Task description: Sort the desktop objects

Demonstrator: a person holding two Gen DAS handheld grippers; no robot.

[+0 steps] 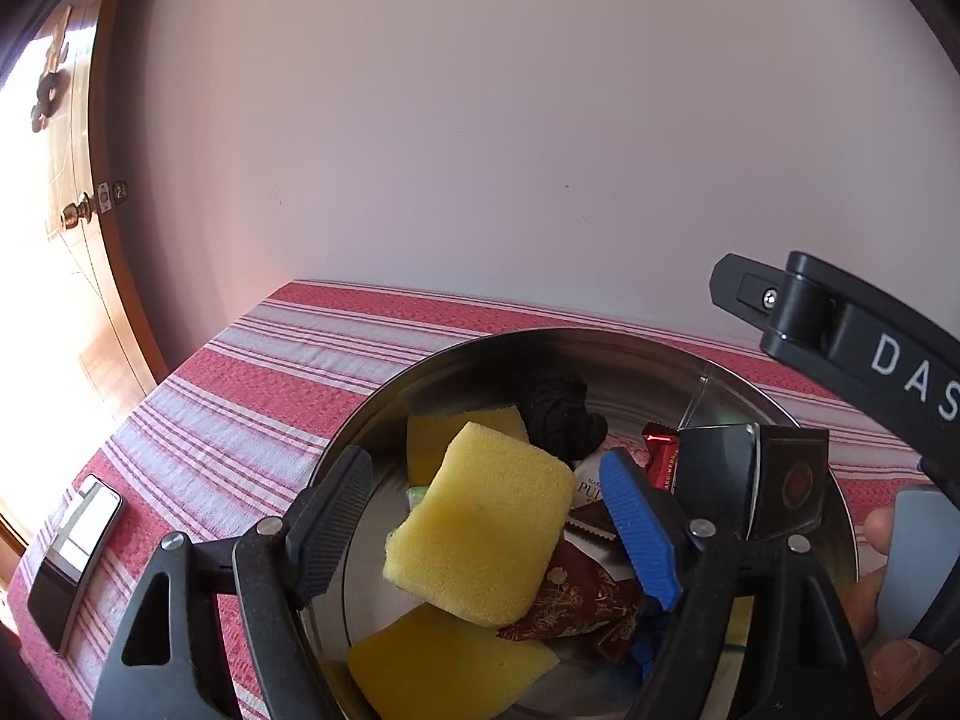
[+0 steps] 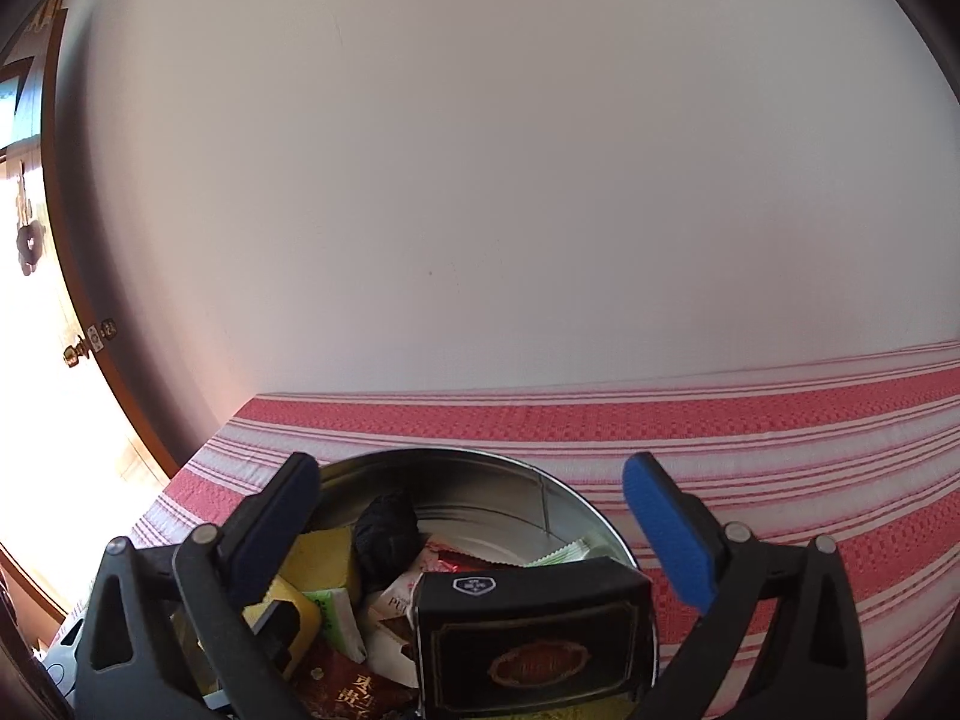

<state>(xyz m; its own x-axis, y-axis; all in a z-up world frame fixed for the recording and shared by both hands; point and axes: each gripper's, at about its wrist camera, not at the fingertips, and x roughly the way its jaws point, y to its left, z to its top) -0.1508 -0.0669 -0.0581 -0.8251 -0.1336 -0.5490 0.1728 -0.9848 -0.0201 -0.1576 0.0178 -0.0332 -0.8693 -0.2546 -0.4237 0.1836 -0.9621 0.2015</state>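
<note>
A round metal bowl (image 1: 456, 360) on the striped cloth holds several items. In the left wrist view a yellow sponge (image 1: 480, 522) lies on top of the pile, tilted, between the fingers of my left gripper (image 1: 486, 522). Gaps show on both sides, so the jaws stand open around it. More yellow sponge (image 1: 444, 666) lies beneath. A black box with a red oval label (image 2: 528, 642) stands in the bowl (image 2: 480, 456) below my right gripper (image 2: 474, 525), whose fingers are spread wide and clear of it.
Snack packets (image 1: 576, 600), a black bundle (image 1: 558, 414) and a red wrapper (image 1: 660, 450) also fill the bowl. A phone (image 1: 72, 540) lies at the table's left edge. A wall rises behind the table and a door with a brass knob (image 1: 78, 213) stands left. A hand (image 1: 882, 540) shows at right.
</note>
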